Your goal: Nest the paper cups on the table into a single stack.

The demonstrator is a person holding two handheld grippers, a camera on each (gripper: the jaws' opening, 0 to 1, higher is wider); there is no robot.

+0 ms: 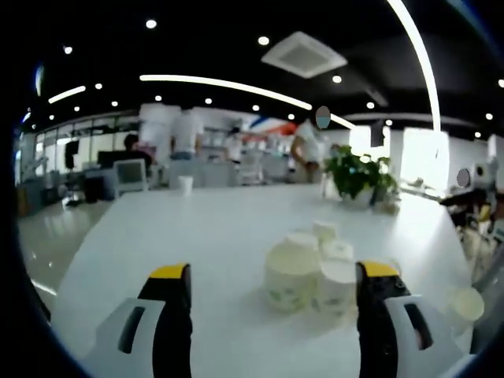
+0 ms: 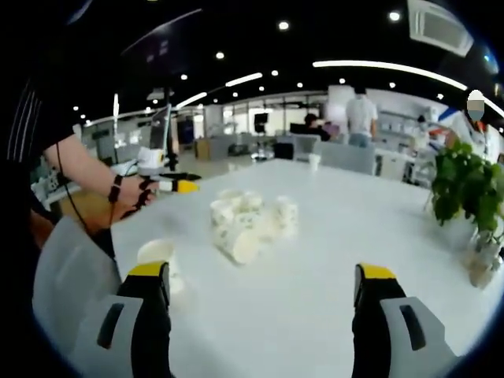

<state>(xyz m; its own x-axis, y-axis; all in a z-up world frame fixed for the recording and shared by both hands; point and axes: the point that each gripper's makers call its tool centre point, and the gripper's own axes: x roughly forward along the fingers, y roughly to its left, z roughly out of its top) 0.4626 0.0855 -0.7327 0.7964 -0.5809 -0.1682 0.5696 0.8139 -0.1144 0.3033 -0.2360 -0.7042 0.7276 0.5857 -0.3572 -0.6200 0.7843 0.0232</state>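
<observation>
Cups [image 1: 307,276] clustered mid-tabletop [image 1: 205,228], light, thin-walled, easily crushed: best pinched gently at rim; both claws [image 1: 272,303] [image 2: 264,303] wide open, empty.

No text, label, brand, number or sign can be read in either view. Faint greenish markings are seen on the paper cups [image 1: 291,276] clustered on the bench [image 1: 220,228], but they are too blurred to be made out.
</observation>
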